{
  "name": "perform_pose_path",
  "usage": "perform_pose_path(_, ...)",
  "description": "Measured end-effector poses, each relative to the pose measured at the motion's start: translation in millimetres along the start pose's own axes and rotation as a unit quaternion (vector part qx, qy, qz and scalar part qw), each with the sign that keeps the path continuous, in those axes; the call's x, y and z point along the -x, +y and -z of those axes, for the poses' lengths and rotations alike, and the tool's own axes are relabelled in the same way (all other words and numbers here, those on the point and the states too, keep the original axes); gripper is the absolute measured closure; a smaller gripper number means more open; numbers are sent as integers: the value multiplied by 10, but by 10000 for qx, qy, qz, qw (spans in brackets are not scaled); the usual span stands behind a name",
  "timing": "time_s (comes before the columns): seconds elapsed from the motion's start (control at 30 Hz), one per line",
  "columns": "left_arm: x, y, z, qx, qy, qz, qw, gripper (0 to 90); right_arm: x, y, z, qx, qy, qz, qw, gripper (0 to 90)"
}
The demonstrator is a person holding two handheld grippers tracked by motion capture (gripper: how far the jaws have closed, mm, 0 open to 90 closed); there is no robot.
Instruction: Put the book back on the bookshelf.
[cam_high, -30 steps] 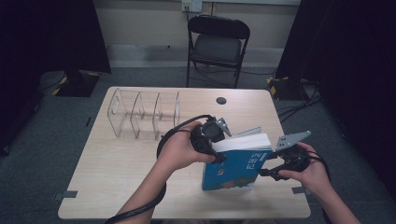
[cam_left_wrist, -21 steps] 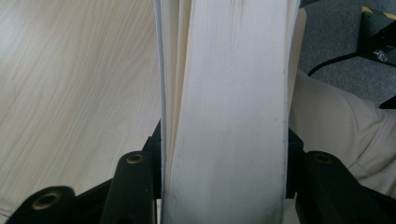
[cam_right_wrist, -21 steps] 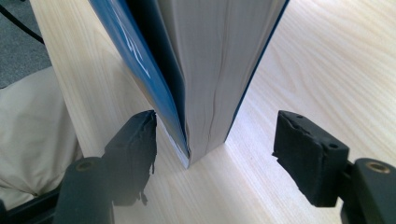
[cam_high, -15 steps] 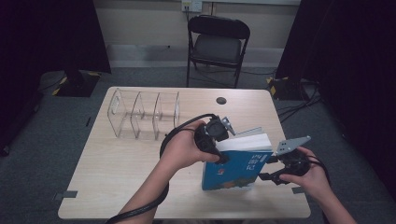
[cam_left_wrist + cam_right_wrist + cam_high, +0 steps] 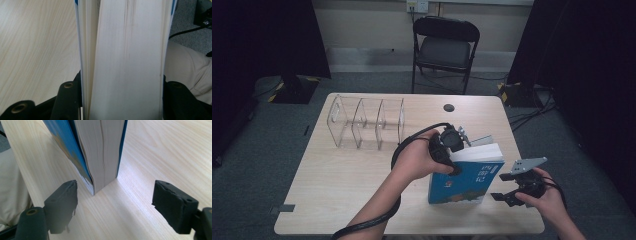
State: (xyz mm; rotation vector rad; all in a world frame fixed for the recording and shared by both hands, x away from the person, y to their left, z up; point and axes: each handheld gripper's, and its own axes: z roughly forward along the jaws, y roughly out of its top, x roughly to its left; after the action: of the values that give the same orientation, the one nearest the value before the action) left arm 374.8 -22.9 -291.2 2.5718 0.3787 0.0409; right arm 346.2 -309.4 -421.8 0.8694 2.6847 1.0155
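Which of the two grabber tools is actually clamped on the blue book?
The left gripper, at the book's top edge: its jaws press both covers. The right gripper, low beside the book, has just been opening; its jaws stand apart, touching nothing.

Book (image 5: 466,180) between left tongs (image 5: 451,150): blue cover, white lettering, green-and-orange picture band along lower edge; page block cream-white with faint grey streaks. Left tongs black, brass-coloured screw heads. Right tongs (image 5: 507,196) black, grey plate on top; book's blue cover and pale pages just ahead of them. Table (image 5: 342,185) under both tongs: light wood, wavy grain. Rack (image 5: 367,122) beyond left tongs: clear, colourless. Chair (image 5: 446,47) far behind: black.
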Motion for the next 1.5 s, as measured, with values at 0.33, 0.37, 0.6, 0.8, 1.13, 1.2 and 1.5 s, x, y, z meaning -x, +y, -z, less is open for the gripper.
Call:
perform_pose_path(0.33,-10,13,-30,-92,-4,-19,10000,511,-9,-216,-198,-53,-107,-74,9999,184)
perform_pose_path(0.37,-10,14,-31,-94,-4,-12,10000,510,-7,-238,-217,-43,-132,-77,9999,184)
perform_pose_path(0.6,-16,7,-65,-106,-74,-78,9999,512,28,-402,-325,-99,-279,-240,9993,184)
perform_pose_path(0.8,-10,9,-80,-115,-62,-62,9999,511,74,-529,-382,9,-355,-378,9987,179)
perform_pose_path(1.13,-21,0,-142,-157,-43,-155,9997,474,0,-636,-454,487,-718,-233,9960,132)
perform_pose_path(1.2,-23,-5,-144,-106,-36,-186,9998,478,-9,-669,-453,627,-711,-290,9951,134)
perform_pose_path(1.5,-54,22,-143,-256,-90,86,9996,485,-9,-672,-455,628,-731,-254,9950,133)
